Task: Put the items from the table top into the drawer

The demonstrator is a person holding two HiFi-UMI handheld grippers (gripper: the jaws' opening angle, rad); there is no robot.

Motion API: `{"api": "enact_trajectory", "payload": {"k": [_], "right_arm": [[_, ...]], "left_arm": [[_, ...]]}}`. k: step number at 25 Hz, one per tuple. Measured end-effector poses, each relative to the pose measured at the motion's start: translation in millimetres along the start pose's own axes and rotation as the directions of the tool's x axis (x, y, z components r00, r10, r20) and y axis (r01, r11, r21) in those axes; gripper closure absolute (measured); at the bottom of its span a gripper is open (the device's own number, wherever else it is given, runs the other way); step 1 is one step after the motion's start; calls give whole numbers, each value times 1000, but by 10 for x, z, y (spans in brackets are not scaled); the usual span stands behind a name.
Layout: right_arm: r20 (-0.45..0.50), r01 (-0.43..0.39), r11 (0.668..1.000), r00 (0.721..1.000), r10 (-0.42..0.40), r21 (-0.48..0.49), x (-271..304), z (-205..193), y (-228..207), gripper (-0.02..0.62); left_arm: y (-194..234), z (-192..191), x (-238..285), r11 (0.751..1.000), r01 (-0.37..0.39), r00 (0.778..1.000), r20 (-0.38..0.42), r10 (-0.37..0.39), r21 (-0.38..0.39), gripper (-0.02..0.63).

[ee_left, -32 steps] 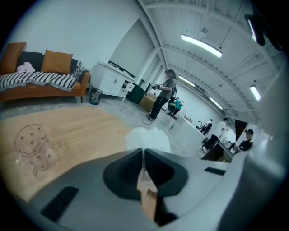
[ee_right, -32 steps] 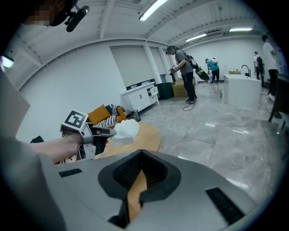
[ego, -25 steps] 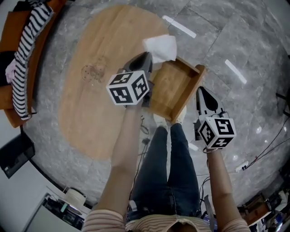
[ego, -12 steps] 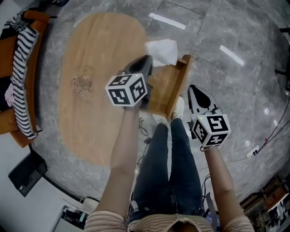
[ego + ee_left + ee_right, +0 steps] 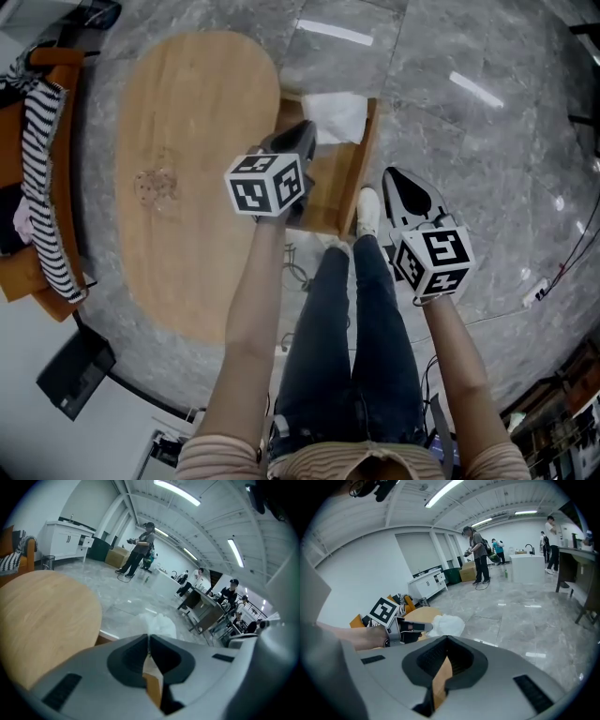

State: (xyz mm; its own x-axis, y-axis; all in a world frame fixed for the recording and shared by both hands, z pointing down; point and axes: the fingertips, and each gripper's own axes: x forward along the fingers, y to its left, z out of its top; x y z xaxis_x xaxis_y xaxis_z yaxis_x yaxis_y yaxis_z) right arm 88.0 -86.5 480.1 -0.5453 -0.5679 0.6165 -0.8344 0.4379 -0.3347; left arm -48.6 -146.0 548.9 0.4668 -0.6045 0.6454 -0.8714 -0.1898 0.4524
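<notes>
The left gripper (image 5: 304, 127) has swung down over the open wooden drawer (image 5: 336, 183). The crumpled white tissue (image 5: 337, 114) pinched in its clenched jaw tips has left the table (image 5: 187, 141) and now sits just ahead of them, over the drawer's far end. The right gripper (image 5: 390, 174) hovers shut and empty, so only the release seems left.

A striped garment (image 5: 42, 169) drapes over what looks like an orange chair (image 5: 28, 277) on marble floor (image 5: 487, 150).
</notes>
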Motion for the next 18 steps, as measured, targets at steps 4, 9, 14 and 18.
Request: {"api": "enact_trajectory", "payload": {"k": [4, 9, 14, 18], "right_arm": [[-11, 10, 1000, 1000, -10, 14, 11, -114, -97, 588], [-28, 10, 1000, 1000, -9, 29, 63, -208, -181, 588], [-46, 1, 999, 999, 0, 34, 181, -295, -238, 588], [-66, -12, 1000, 998, 13, 23, 305, -372, -256, 587]], "left_arm": [[-9, -207, 158, 999, 15, 998, -56, -13, 28, 577], [8, -416, 321, 998, 24, 994, -111, -18, 52, 578], [35, -623, 490, 996, 33, 984, -174, -18, 83, 578], [77, -749, 619, 993, 33, 975, -220, -9, 109, 578]]}}
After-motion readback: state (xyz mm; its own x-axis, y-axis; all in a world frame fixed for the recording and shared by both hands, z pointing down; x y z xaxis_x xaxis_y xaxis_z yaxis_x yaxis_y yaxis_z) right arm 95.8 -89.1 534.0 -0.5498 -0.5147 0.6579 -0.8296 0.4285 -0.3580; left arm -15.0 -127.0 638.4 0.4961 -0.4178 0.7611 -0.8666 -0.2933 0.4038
